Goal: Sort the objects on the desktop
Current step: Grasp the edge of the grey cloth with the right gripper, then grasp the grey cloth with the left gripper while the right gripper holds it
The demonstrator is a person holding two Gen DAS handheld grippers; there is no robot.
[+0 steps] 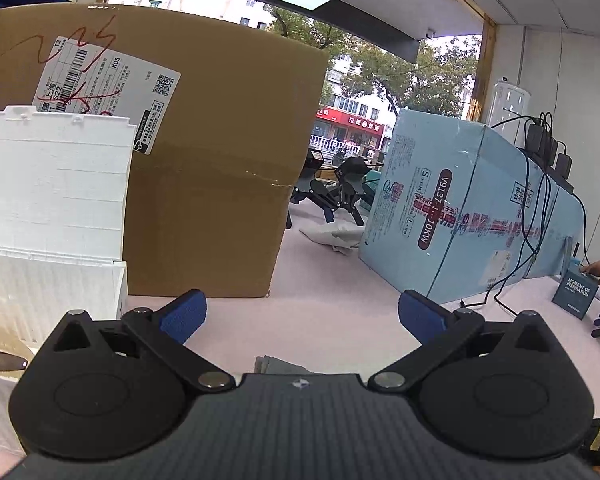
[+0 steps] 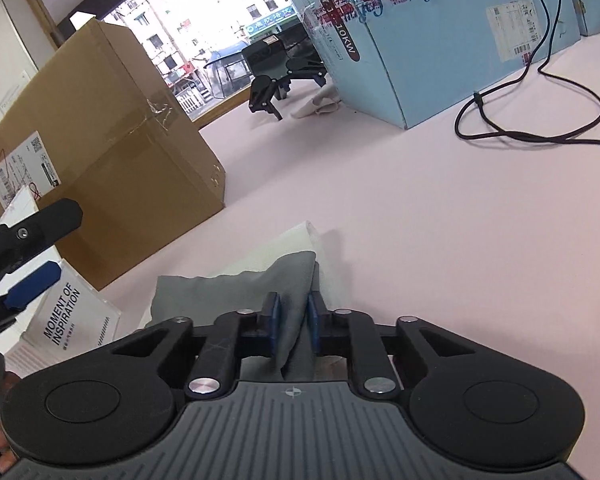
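My right gripper (image 2: 294, 320) is shut on a fold of a grey cloth (image 2: 220, 292), which drapes over a white sheet (image 2: 296, 244) on the pale pink table (image 2: 420, 220). My left gripper (image 1: 302, 316) is open and empty above the table, in front of a brown cardboard box (image 1: 220, 140). A corner of grey cloth (image 1: 276, 364) shows just under it. One of the left gripper's blue pads (image 2: 32, 284) appears at the left edge of the right wrist view, beside a "MOMENT OF INSPIRATION" sign (image 2: 76, 316). A white ribbed plastic organiser (image 1: 52, 200) stands at the left.
A light blue carton (image 1: 460, 208) lies at the back right with black cables (image 2: 540, 120) trailing onto the table. A small black legged robot (image 2: 268, 84) stands between the two boxes. A hand (image 1: 596, 268) rests by a dark blue sign (image 1: 576, 296) at the far right.
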